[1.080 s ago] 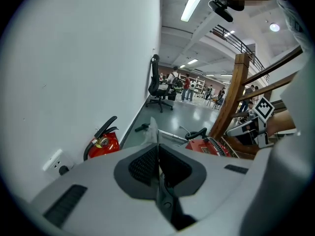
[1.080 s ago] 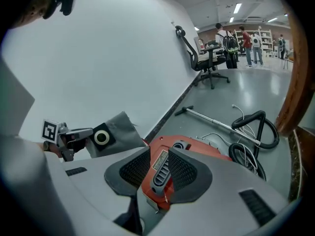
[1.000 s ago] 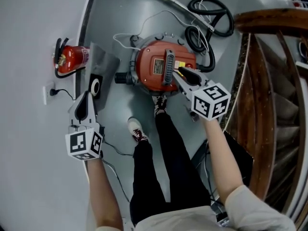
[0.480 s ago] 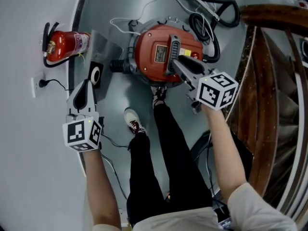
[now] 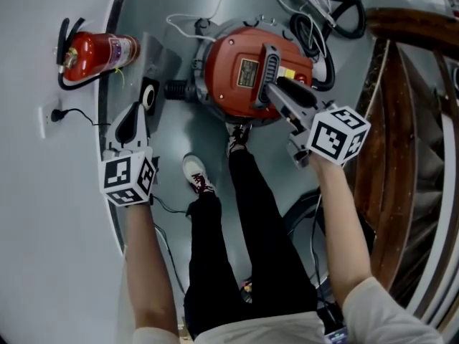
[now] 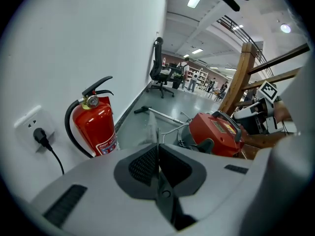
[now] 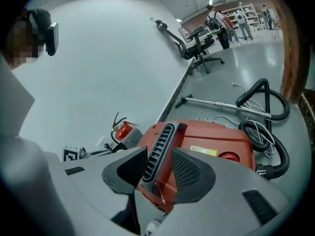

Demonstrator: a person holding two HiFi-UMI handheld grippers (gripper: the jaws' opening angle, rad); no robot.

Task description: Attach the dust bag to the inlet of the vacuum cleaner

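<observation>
No legible text or signs.

Grey floor [image 5: 172, 145] meets a white wall [image 5: 43, 228] (socket [image 5: 46, 117], fire extinguisher [image 5: 93, 52] against it); wooden staircase [image 5: 409, 120] opposite, office chair [image 6: 160, 75] beyond.

Head view: the vacuum cleaner [image 5: 240, 84] sits at upper centre of the frame. The dust bag [image 5: 158, 63] is just left of it. The fire extinguisher [image 5: 93, 52] stands at upper left against the wall [image 5: 43, 206]. A hose [image 5: 333, 9] coils at upper right, and a staircase [image 5: 409, 135] runs down the right edge.
</observation>
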